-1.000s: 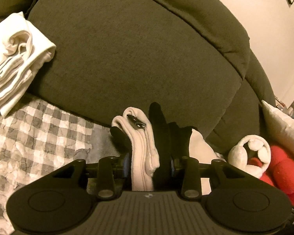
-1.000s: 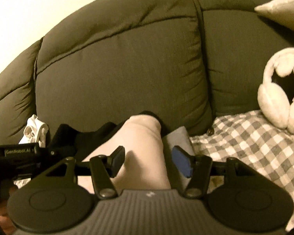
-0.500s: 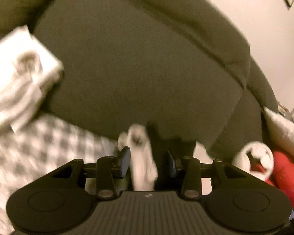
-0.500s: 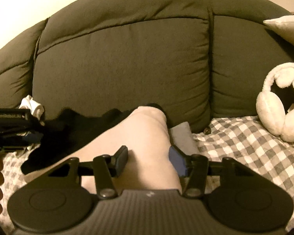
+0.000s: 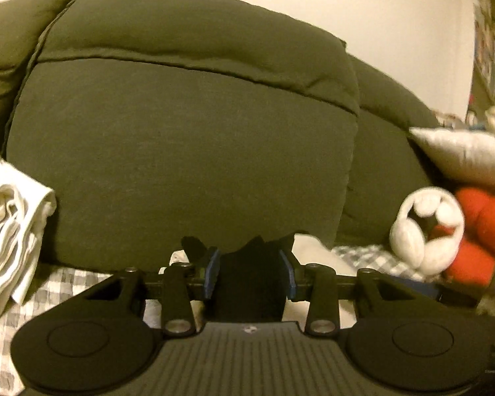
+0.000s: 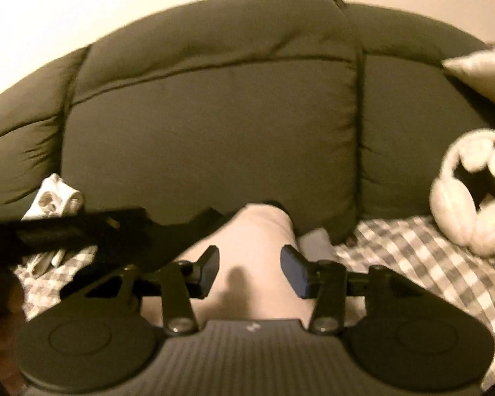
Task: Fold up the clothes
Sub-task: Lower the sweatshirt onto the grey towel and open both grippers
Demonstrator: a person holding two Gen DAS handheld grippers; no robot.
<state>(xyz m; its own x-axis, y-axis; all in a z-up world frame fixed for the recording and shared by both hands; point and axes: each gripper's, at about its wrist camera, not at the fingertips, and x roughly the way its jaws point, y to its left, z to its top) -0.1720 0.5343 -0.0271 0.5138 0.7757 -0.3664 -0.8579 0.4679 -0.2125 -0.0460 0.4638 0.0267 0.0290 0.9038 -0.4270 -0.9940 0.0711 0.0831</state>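
1. Between the blue pads of the left tongs sits the dark edge of the garment, a pale-and-black piece stretched above the checked blanket on the sofa.
2. Left tongs look parted around the black cloth; whether they pinch it I cannot tell.
3. Right tongs stand open, pale fabric lying between the pads untouched.
4. Likely light, limp and stretchy, it will sag and slip; take it at hems or corners, never mid-panel.

Dim, warm yellowish light; both fisheye views are softly blurred, edges bowed.
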